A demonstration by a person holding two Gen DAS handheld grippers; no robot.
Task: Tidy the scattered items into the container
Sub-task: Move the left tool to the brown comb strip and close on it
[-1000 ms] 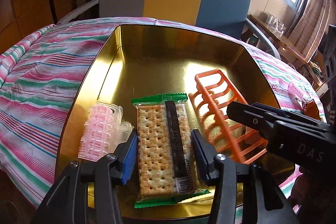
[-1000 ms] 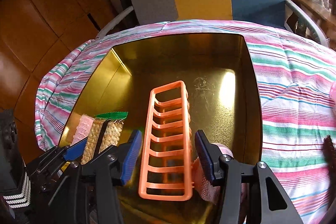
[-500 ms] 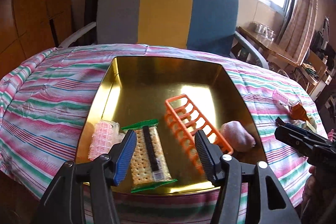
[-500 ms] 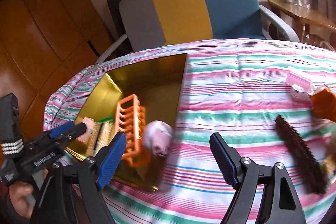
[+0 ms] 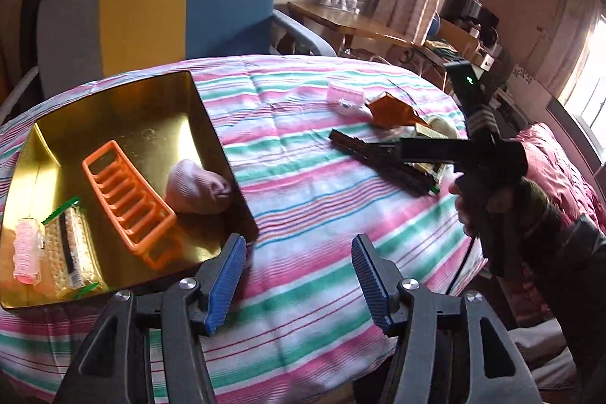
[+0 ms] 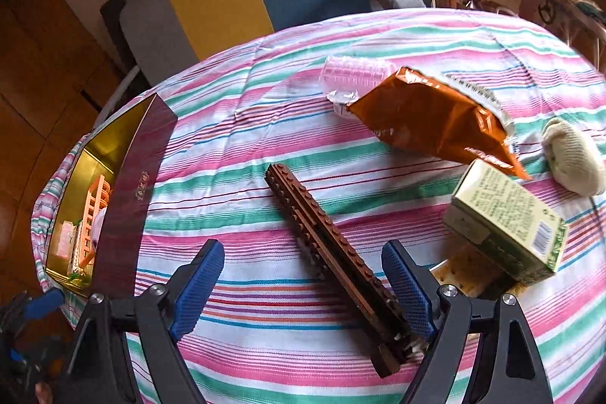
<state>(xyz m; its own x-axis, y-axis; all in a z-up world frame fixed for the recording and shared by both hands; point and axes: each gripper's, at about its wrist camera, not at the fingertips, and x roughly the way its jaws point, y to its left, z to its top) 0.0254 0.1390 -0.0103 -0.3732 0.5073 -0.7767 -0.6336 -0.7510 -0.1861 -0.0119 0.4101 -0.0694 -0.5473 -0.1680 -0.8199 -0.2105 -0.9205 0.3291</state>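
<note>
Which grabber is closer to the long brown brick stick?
Right. The right gripper hovers open right over the brown brick stick; the left gripper is back beside the gold tin.

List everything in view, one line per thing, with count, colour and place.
Tin box: 1, gold inside, dark red outside, left on the table.
Rack: 1, orange, in the box.
Rolled sock: 1, pale pink, in the box beside the rack.
Cracker packet: 1, green-edged, in the box.
Hair roller: 1, pink, in the box at its left wall.
Hair roller: 1, pink, on the cloth.
Snack bag: 1, orange-brown, on the cloth.
Brick bar: 1, brown, on the cloth.
Carton: 1, pale green, right.
Rolled sock: 1, cream, far right.
Tablecloth: 1, striped.
Armchair: 1, grey, yellow, blue, behind.
Left gripper: open, empty.
Right gripper: open, over the bar.
</note>
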